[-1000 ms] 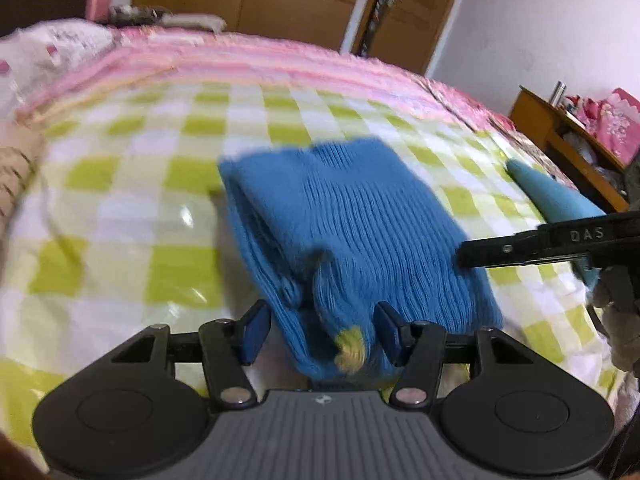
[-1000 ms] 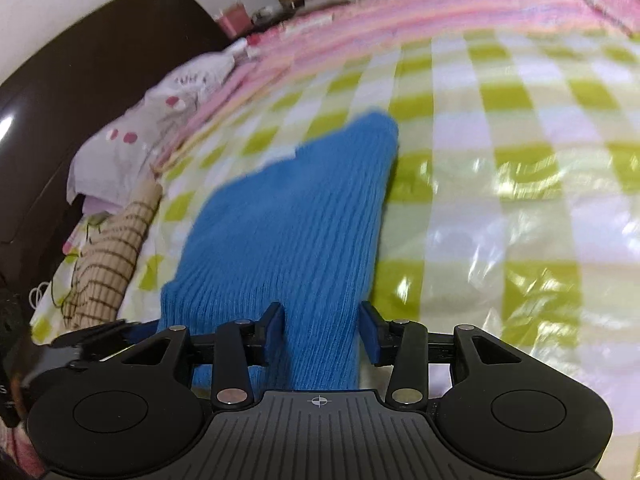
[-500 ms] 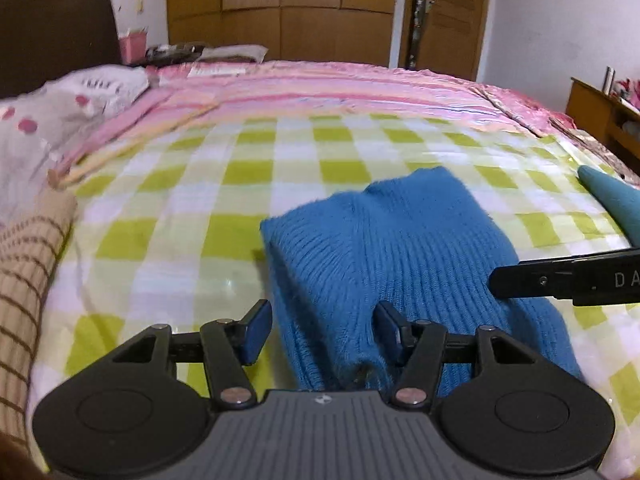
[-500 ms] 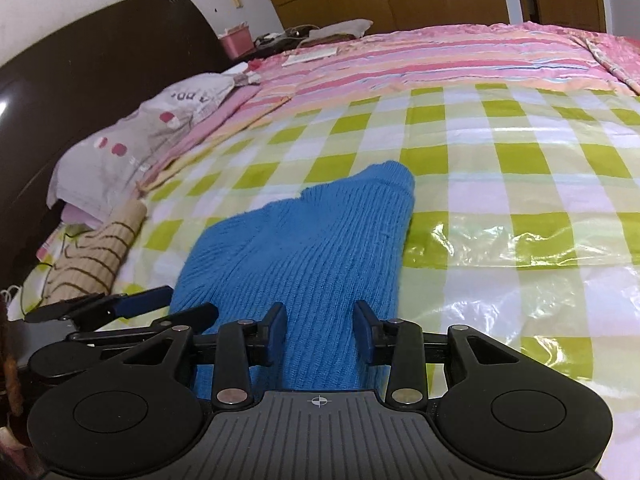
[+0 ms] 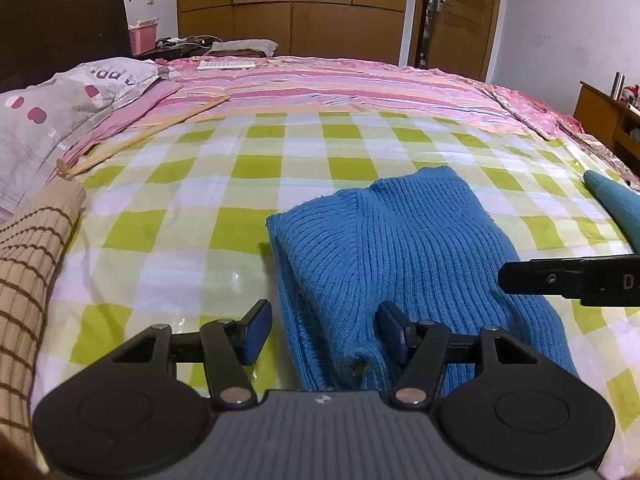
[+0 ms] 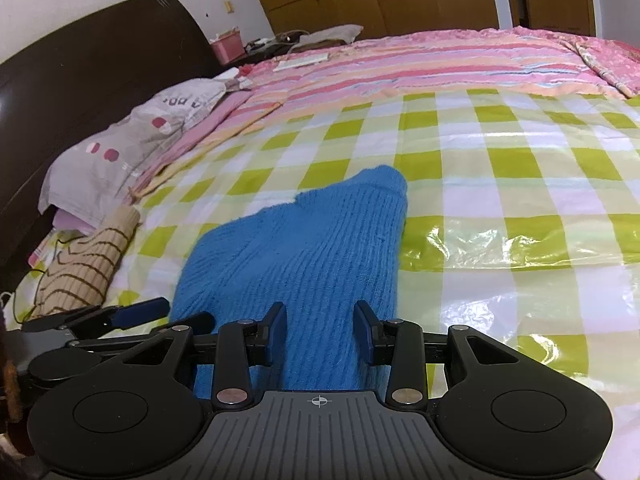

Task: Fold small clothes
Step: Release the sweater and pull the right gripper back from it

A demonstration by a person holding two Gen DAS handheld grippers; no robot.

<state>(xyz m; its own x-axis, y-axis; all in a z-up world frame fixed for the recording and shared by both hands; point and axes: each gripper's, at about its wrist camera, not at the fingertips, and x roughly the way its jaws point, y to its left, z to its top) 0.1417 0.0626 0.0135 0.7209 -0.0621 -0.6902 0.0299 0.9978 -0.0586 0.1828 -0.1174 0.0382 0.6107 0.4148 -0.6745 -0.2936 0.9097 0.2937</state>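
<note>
Blue knit garment (image 5: 384, 256) lies folded on the bed (image 5: 200, 184), now settled flat. Left hand-held gripper (image 5: 324, 334) and right hand-held gripper (image 6: 321, 332), at six o'clock, stand apart, released; fold apparently complete.

Both wrist views low, close, facing headboard-ward; shared: blue sweater (image 5: 400, 248) (image 6: 312, 248), checkered sheet (image 5: 200, 184) (image 6: 500, 184).

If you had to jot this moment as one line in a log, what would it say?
stage: folding | blue knit sweater: folded, lying on checked sheet | left gripper: open, over near edge | right gripper: open, sweater between fingers
</note>
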